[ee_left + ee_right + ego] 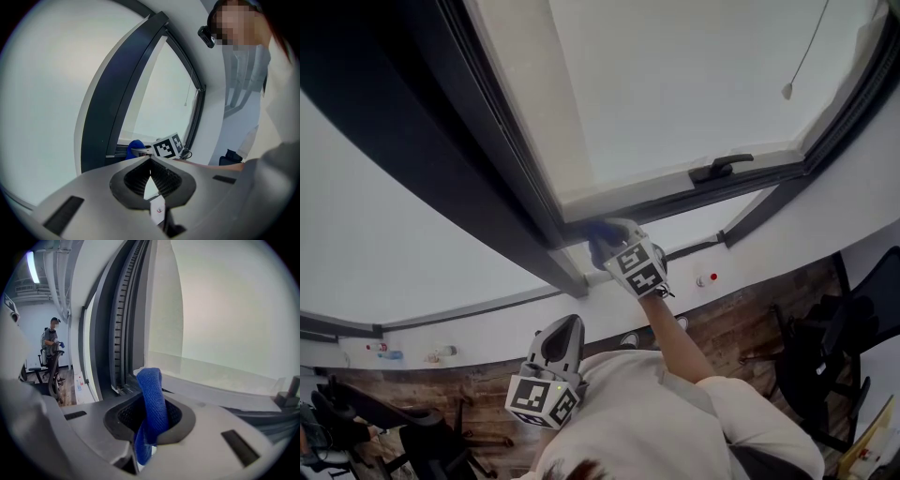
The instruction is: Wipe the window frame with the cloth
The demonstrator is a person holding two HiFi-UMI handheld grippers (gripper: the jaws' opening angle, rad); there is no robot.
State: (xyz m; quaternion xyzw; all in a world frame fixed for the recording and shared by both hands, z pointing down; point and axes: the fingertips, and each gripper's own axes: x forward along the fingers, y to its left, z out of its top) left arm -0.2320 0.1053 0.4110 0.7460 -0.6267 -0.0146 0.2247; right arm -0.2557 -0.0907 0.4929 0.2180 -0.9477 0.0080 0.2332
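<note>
A blue cloth (598,231) is pressed against the bottom corner of the dark window frame (520,187), where the upright bar meets the lower rail. My right gripper (617,246) is shut on it. In the right gripper view the cloth (152,399) sticks up out of the shut jaws of that gripper (151,414), just in front of the frame's ribbed channel (125,319) and pale sill (211,376). My left gripper (565,326) hangs lower, close to my chest, shut and empty. Its view shows the closed jaws (150,159), with the cloth (135,145) beyond.
A black window handle (721,168) sits on the lower rail to the right. A blind cord pull (788,91) hangs over the glass. Office chairs (825,356) stand on the wooden floor below. Another person (51,345) stands far off along the wall.
</note>
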